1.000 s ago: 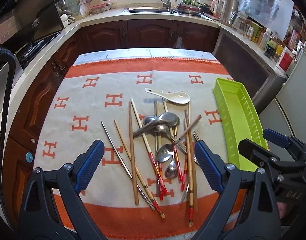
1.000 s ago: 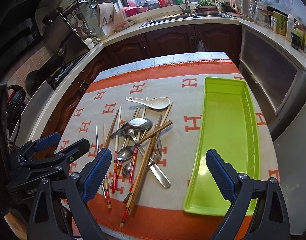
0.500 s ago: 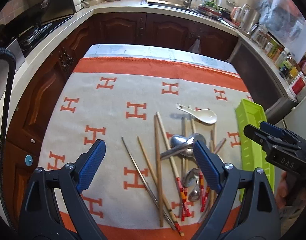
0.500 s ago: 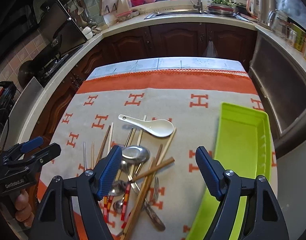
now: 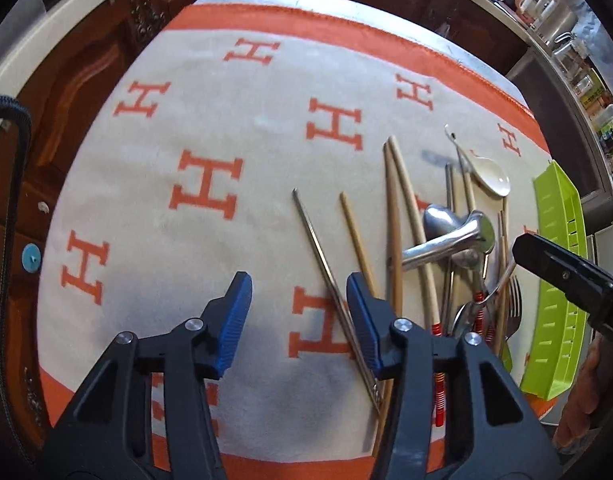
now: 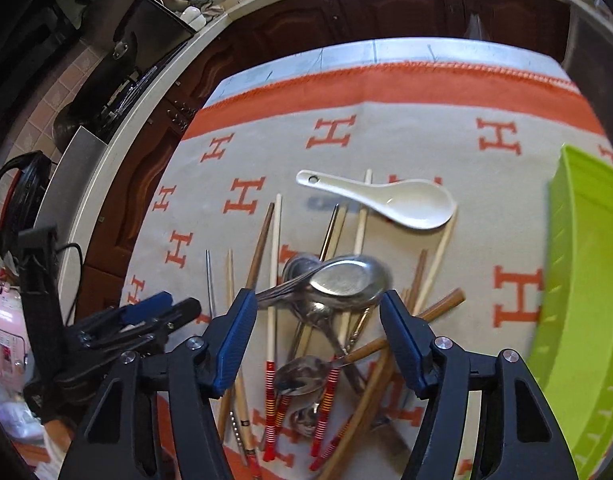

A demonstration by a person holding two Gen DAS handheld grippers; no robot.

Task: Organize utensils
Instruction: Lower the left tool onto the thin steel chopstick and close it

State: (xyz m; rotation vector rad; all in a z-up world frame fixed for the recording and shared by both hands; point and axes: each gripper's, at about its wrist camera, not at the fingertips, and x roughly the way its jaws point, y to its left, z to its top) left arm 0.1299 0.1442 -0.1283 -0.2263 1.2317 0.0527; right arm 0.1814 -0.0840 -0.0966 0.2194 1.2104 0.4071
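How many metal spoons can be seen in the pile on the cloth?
4. The largest spoon lies on top; a second spoon shows its bowl behind it, to the left; a third spoon and a fourth spoon lie nearer the camera. Others may be hidden underneath.

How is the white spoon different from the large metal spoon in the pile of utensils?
The white spoon is glossy white, with a hole in its handle end; the large metal spoon is shiny grey steel. The white spoon lies at the far edge of the pile, on some chopsticks, while the large metal spoon sits in the middle, on other spoons. Both lie bowl up on the patterned cloth.
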